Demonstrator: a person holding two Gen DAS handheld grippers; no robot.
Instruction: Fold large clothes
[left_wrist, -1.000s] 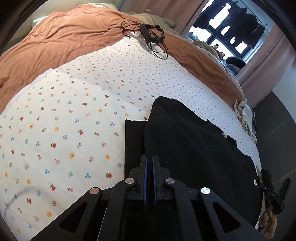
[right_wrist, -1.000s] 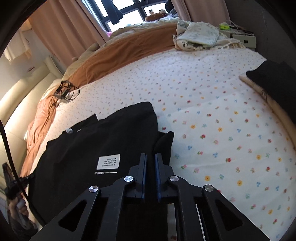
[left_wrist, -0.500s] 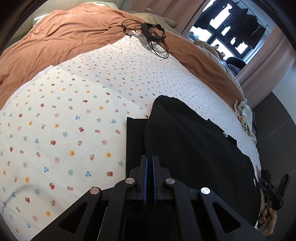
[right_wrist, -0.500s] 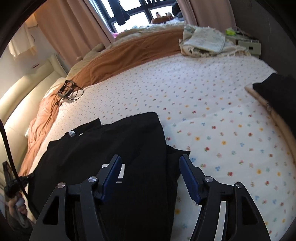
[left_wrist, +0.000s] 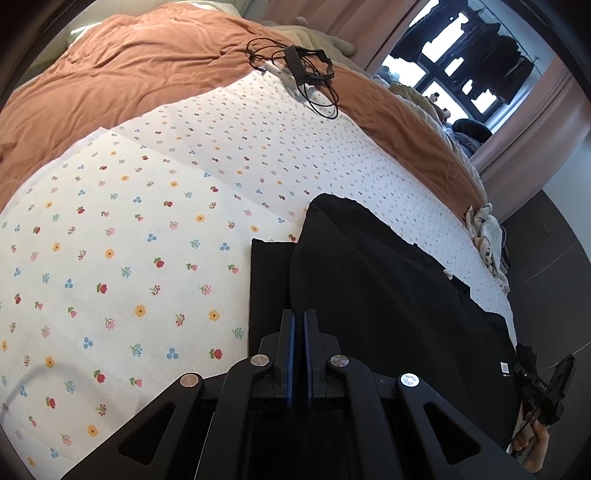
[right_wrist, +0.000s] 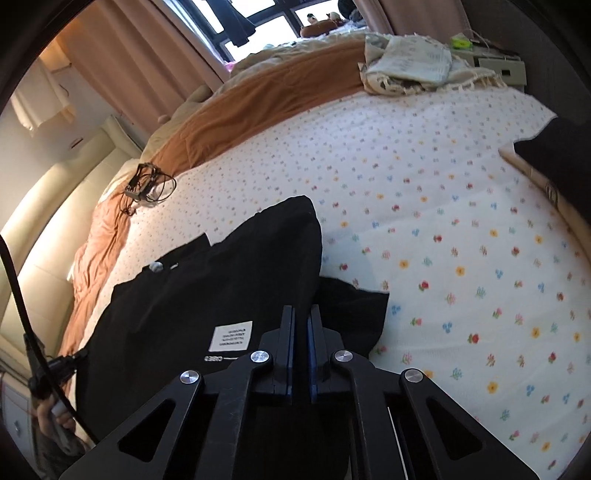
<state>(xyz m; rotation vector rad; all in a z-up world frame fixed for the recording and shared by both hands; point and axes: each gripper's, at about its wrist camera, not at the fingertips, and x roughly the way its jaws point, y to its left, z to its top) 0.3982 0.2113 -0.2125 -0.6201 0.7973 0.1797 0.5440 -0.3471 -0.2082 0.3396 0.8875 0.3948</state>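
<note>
My left gripper (left_wrist: 297, 321) and right gripper (right_wrist: 301, 317) each have their fingers pressed nearly together over the black garment (left_wrist: 388, 295) on the flowered sheet (left_wrist: 129, 258); whether cloth is pinched between them, I cannot tell. My fingers hide its near edge.

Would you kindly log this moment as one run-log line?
left gripper: shut on black garment | right gripper: shut on black garment | surface: floral sheet | fold: underway
</note>
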